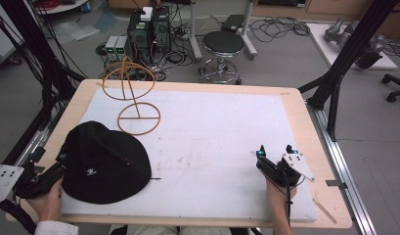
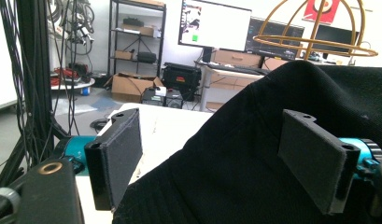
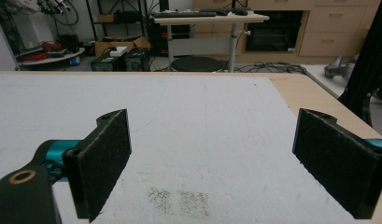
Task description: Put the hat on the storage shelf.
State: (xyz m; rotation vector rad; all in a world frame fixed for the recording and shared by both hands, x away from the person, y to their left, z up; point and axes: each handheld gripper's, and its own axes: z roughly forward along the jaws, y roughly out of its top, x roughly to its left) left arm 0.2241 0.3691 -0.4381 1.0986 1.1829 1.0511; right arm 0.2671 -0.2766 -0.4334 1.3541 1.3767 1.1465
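Observation:
A black cap [image 1: 104,164] lies on the white mat [image 1: 212,132] at the front left. My left gripper [image 1: 48,159] is at the cap's left edge and stands open. In the left gripper view the cap's cloth [image 2: 254,140] bulges up between the spread jaws of the left gripper [image 2: 221,158], covering the base of the right one. A gold wire stand [image 1: 134,93] with a ring base and a domed top rises behind the cap, and its top [image 2: 314,37] shows over the cloth. My right gripper [image 1: 276,152] is open over bare mat at the front right, nothing between its jaws [image 3: 226,163].
The wooden table [image 1: 305,127] extends a little past the mat on every side. A thin wooden stick [image 1: 327,210] lies at the front right corner. Black frame posts [image 1: 344,63] stand by the right edge. A stool [image 1: 223,46] and computer boxes [image 1: 148,29] sit on the floor beyond.

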